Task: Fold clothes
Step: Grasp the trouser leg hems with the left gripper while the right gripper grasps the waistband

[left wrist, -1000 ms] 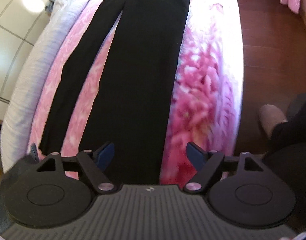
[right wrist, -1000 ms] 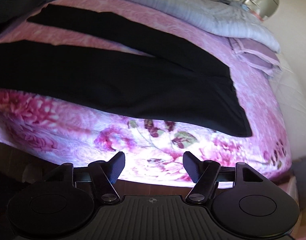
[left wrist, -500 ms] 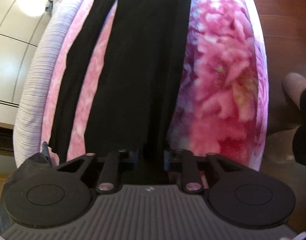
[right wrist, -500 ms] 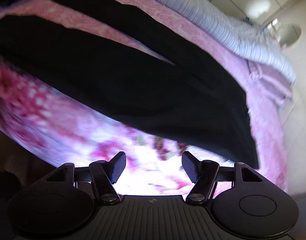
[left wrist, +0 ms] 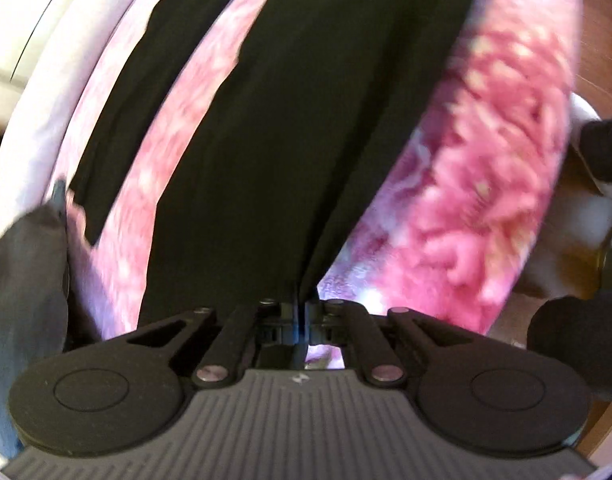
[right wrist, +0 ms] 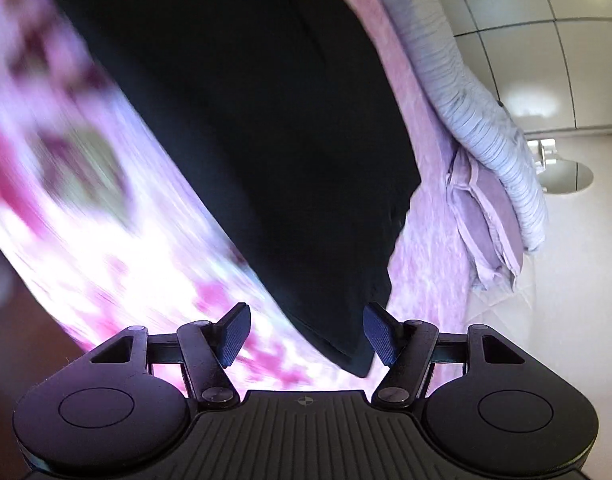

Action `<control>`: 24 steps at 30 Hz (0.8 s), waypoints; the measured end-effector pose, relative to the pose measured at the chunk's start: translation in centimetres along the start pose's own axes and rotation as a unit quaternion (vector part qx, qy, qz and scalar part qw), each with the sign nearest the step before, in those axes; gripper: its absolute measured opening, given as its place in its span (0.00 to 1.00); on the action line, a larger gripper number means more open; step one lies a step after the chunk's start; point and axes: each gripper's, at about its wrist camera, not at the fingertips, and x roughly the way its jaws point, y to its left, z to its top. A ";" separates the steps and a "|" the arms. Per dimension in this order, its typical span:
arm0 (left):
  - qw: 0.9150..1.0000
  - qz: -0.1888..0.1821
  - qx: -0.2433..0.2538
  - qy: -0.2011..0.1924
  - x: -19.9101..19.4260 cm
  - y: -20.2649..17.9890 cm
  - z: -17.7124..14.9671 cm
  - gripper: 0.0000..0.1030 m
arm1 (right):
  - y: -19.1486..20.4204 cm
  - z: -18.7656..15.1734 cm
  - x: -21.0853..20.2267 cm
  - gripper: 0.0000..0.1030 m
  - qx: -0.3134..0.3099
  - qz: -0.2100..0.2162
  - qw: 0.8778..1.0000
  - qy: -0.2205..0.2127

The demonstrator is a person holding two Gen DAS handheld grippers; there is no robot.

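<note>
Black trousers (left wrist: pixel 290 128) lie spread lengthwise on a pink floral bedspread (left wrist: pixel 478 184). My left gripper (left wrist: pixel 300 316) is shut on the hem of the nearer trouser leg, and the cloth rises in a pinched fold into the jaws. The other leg (left wrist: pixel 122 120) lies flat to the left. In the right wrist view the waist end of the trousers (right wrist: pixel 266 140) fills the middle. My right gripper (right wrist: pixel 306 334) is open, with the near waist corner (right wrist: pixel 346 344) between its blue fingertips (right wrist: pixel 236 332), not clamped.
A grey-white striped quilt (right wrist: pixel 486 136) and a folded lilac cloth (right wrist: pixel 486 224) lie along the bed's far side. Dark grey fabric (left wrist: pixel 22 300) sits at the left wrist view's left edge. Wooden floor (left wrist: pixel 602 32) and the person's dark-clothed legs (left wrist: pixel 578 344) are to the right.
My left gripper closed on the trouser leg hem and has lifted it slightly. My right gripper moved in toward the waist corner, which now sits between its open fingers.
</note>
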 end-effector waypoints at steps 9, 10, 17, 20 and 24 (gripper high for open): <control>0.994 0.050 -0.004 0.094 0.8 -1.0 2.3 0.03 | -1.6 -6.1 8.4 0.62 -0.096 0.004 0.989 -0.115; 0.993 0.052 0.003 0.103 1.1 -1.1 2.6 0.03 | -2.0 -6.3 9.0 0.61 -0.092 0.002 0.988 -0.126; 0.989 0.083 0.008 0.119 -0.4 1.1 4.3 0.02 | -4.9 -6.9 10.1 0.09 -0.106 0.055 0.981 -0.152; 0.989 0.104 -0.001 0.105 -3.3 4.0 5.4 0.02 | -9.0 -6.1 9.0 0.06 -0.067 0.078 0.982 -0.158; 0.989 0.109 -0.031 0.091 -6.8 10.2 7.4 0.02 | -15.3 -3.2 6.8 0.06 -0.068 0.086 0.978 -0.177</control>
